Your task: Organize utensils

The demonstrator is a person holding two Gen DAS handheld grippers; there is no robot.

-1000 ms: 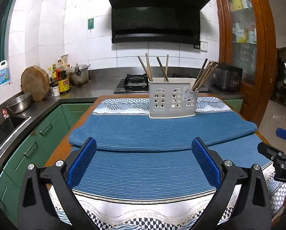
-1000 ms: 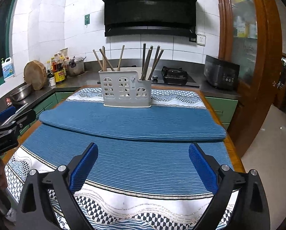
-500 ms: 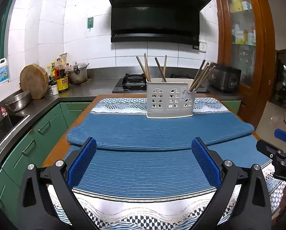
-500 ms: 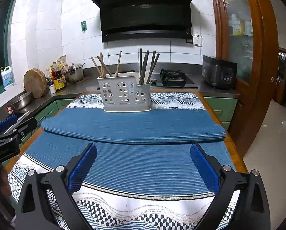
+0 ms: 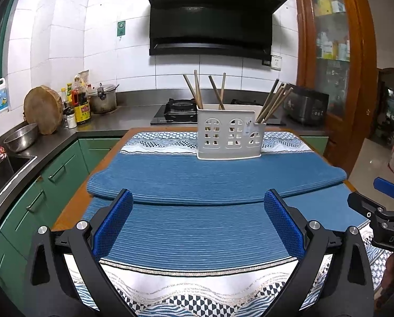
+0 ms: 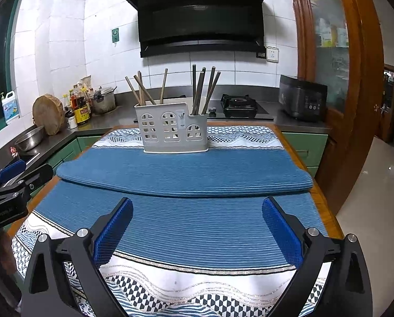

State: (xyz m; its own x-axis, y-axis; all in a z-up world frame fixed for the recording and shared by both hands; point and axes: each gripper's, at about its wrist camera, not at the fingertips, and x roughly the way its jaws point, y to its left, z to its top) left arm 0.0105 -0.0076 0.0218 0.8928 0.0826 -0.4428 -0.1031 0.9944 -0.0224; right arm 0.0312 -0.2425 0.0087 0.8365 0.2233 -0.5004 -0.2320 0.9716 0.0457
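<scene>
Two grippers up above the near end of a table, both spread wide with nothing between the blue pads. Left gripper (image 5: 198, 223) low over the blue cloth (image 5: 197, 227), left pad (image 5: 113, 223) and right pad (image 5: 282, 224) far apart. Right gripper (image 6: 197, 225) just the same, pads spread, nothing held. Tip of the right gripper poking in at the far right edge of the left view, tip of the left gripper poking in at the left edge of the right view.

Far along the table, a white holder (image 5: 230, 137) with little window-shaped holes, standing upright at the far edge of a folded blue mat (image 5: 215, 179). Two parts in the holder: a tall wide one on the left, a short small one on the right. Brown chopsticks (image 5: 206, 89) stuck in the left part, tilted this way and that. More chopsticks (image 5: 274, 100) bunched in the right part, leaning to the right in the left view. Both grippers well apart from the holder.

Under the mat, a patterned tablecloth (image 6: 170, 290) with blue and white waves and checks.

Behind the table, a grey counter with a gas stove (image 5: 179, 107), a black hood (image 5: 212, 15) on the white tiled wall above it. Far left, a round wooden board (image 5: 42, 112), bottles, a pot (image 5: 103, 100) and a metal bowl (image 5: 21, 137). Far right, a dark cooker (image 5: 306, 107) beside a wooden cabinet.
</scene>
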